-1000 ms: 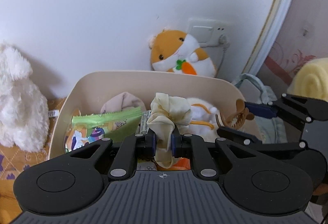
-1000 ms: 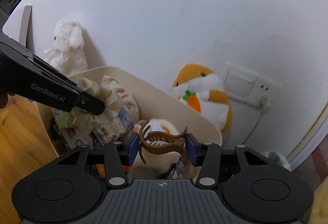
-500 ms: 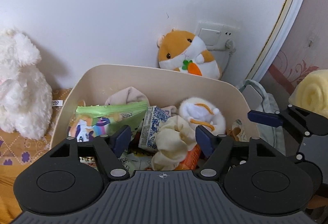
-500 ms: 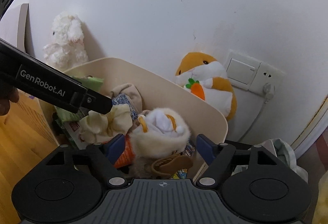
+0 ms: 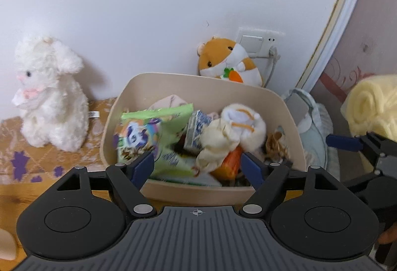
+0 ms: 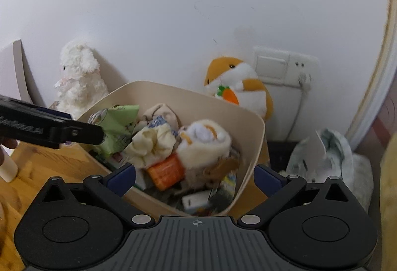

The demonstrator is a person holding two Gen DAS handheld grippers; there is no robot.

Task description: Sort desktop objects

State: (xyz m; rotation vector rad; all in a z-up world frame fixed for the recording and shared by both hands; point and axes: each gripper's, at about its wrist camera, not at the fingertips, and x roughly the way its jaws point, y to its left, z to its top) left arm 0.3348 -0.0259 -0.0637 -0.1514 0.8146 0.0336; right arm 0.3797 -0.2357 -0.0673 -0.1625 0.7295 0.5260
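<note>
A beige bin (image 5: pixel 198 76) (image 6: pixel 198 94) holds a green snack bag (image 5: pixel 148 129), a small plush (image 5: pixel 243 122) and an orange pack (image 6: pixel 166 171). A cream scrunchie (image 5: pixel 215 144) (image 6: pixel 153 144) lies loose on top of the heap. A brown hair claw (image 5: pixel 275 144) (image 6: pixel 220 168) lies by the bin's right wall. My left gripper (image 5: pixel 197 165) hovers over the near rim, its jaws opening with nothing gripped. My right gripper (image 6: pixel 196 174) is also opening and empty, above the bin's near corner. Neither pair of pads touches anything.
A white rabbit plush (image 5: pixel 49 97) sits left of the bin on a patterned cloth (image 5: pixel 15 147). A hamster plush with a carrot (image 5: pixel 228 62) leans on the wall by a socket (image 5: pixel 258 42). A pale bag (image 5: pixel 310 127) and a rolled yellow towel (image 5: pixel 372 104) lie to the right.
The left jaws opened and the scrunchie dropped into the bin. The right jaws let the hair claw fall in. Both grippers drew back and up from the bin.
</note>
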